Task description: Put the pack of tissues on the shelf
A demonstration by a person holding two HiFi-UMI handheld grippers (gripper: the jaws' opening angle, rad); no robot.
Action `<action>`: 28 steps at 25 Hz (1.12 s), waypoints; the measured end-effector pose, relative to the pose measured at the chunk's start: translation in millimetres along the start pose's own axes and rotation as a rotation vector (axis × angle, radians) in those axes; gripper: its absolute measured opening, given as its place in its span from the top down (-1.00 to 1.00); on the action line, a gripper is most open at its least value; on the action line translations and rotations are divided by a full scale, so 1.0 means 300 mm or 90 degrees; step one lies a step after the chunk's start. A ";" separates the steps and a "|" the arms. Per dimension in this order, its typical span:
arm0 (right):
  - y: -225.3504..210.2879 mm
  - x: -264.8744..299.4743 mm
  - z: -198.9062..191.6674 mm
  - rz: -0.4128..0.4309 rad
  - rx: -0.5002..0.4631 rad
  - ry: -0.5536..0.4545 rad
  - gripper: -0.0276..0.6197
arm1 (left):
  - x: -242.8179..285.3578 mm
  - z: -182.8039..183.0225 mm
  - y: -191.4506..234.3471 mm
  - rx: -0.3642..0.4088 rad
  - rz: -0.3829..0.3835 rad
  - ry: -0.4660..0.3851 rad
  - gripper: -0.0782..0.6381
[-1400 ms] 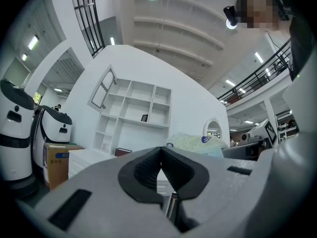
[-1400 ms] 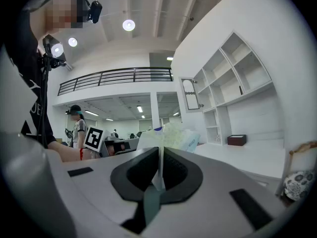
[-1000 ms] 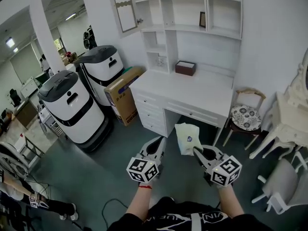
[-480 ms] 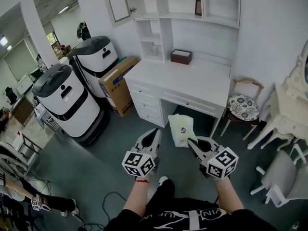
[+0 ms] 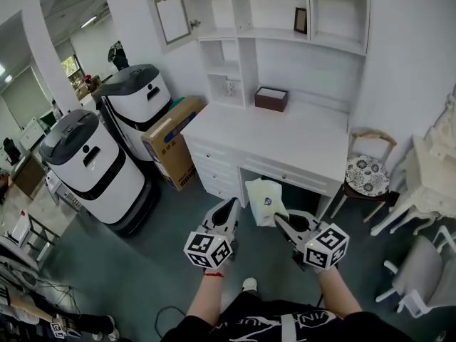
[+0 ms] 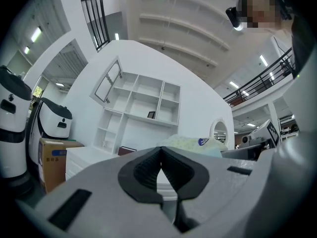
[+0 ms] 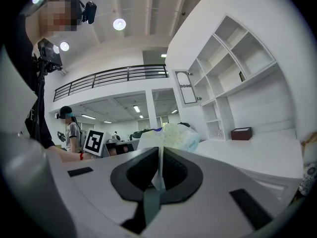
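Pale-green pack of tissues (image 5: 264, 199) pinched by its edge in right hand-held gripper (image 5: 278, 219).

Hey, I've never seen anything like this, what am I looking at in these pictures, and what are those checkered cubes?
A person holds a two-jaw gripper in each hand; the cubes are part of them. One picture comes from a head camera looking down; the other two from cameras riding on each gripper. The left gripper is shut and empty. The right gripper pinches the edge of a pack of tissues. Ahead stands a white desk with a brown box on it, under white shelves.
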State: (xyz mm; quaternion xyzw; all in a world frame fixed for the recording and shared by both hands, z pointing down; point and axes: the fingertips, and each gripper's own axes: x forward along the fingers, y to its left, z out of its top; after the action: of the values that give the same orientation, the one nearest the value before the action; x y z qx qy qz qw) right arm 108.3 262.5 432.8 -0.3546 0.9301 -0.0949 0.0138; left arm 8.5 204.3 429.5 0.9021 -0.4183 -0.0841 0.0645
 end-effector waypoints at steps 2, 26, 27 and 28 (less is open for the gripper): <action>-0.037 0.065 0.020 0.000 0.000 -0.001 0.89 | 0.049 0.017 0.062 0.001 -0.003 -0.001 0.76; -0.287 0.595 0.039 -0.033 0.019 -0.008 0.89 | 0.354 0.033 0.541 -0.013 -0.053 0.006 0.76; -0.287 0.601 0.042 -0.032 0.017 -0.009 0.89 | 0.358 0.038 0.545 -0.012 -0.055 0.005 0.76; -0.289 0.605 0.047 -0.032 0.016 -0.010 0.89 | 0.364 0.043 0.545 -0.009 -0.059 0.004 0.76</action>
State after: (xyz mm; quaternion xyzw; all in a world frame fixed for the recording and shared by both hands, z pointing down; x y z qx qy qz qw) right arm 30.7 76.6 442.8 -0.3781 0.9196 -0.1043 0.0230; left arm -46.4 15.4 436.8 0.9203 -0.3752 -0.0875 0.0684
